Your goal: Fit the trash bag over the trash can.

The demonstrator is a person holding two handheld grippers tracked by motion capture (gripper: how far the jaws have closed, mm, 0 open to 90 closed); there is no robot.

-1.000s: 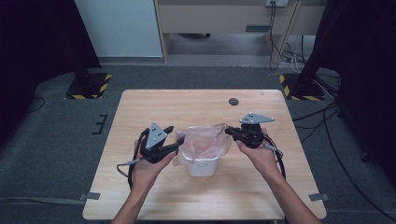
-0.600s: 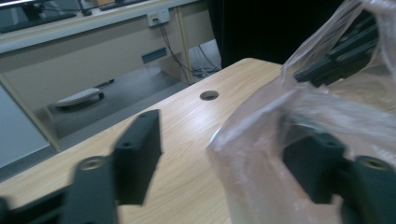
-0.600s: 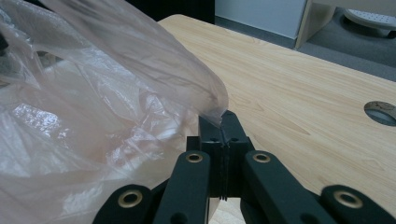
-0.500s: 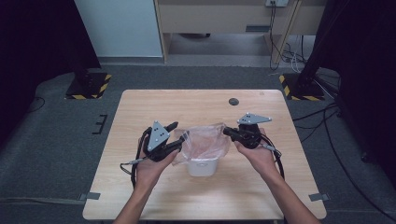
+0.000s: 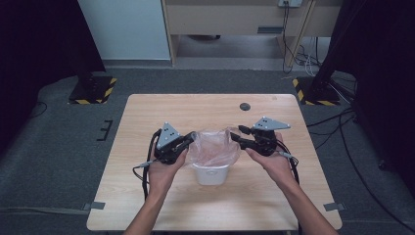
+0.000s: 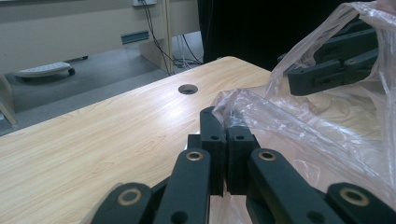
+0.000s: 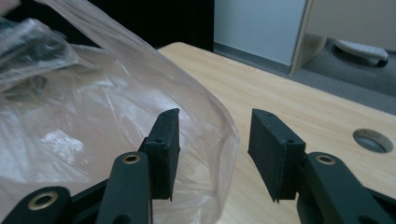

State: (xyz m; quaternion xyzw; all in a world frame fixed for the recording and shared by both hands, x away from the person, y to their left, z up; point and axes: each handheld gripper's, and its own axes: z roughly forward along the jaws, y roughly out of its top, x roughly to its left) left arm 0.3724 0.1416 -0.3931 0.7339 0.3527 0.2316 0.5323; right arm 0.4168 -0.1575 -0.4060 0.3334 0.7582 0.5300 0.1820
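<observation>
Wooden table [image 5: 147,205], near edge first: your left gripper [image 6: 225,140] pinches the plastic bag [image 5: 214,147] rim over the white bin [image 5: 211,174]. Your right gripper [image 7: 212,144], fingers just spreading, straddles the rim ungripped; pull now and the liner could slip or tear.

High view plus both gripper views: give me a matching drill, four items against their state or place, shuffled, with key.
Items:
1. left hand-held gripper
2. right hand-held gripper
3. white bin
4. round hole

States or places:
A. jaws apart, bag edge between them, pads not pressing on it
B. in the tabletop near the far edge
C. jaws shut on the plastic bag rim
D. stands on the table between the hands, lined with the bag

Pairs: 1-C, 2-A, 3-D, 4-B
</observation>
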